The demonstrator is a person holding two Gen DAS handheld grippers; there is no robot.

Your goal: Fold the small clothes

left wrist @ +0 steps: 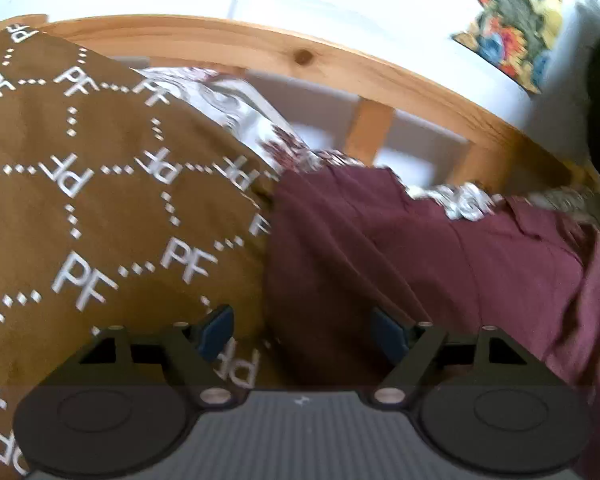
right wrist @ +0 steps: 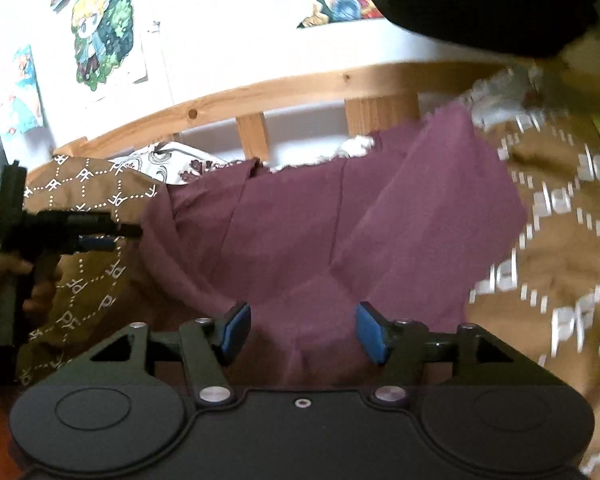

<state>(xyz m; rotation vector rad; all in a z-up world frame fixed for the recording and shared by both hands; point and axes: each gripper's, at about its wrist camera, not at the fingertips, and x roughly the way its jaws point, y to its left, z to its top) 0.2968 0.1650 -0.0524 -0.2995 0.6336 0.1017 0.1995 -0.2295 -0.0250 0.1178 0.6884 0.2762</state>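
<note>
Right gripper (right wrist: 302, 330) low at six o'clock in its own view, blue pads (right wrist: 236, 330) standing apart, nothing clamped, a point of the maroon garment (right wrist: 300, 248) lying just beyond and between them. That maroon garment spreads up the centre toward twelve, creased, one flap folded over at about two o'clock. It rests on the brown bedcover (right wrist: 560, 264) printed with white letters and dotted lines, which fills three o'clock and runs round to nine. At nine o'clock, the left gripper (right wrist: 96, 236) reaches in sideways, a hand (right wrist: 16, 280) on its handle, tips at the garment's left edge; whether they touch the cloth I cannot tell from here. Over to the left wrist view: left gripper (left wrist: 302, 334) at six o'clock, pads parted, empty, straddling the line where the brown cover meets the maroon cloth. Further out, a white patterned sheet (left wrist: 236, 108) shows at twelve. Beyond that the wooden bed rail (left wrist: 340, 60) arcs across, and behind it a white wall with colourful pictures (right wrist: 100, 32).
</note>
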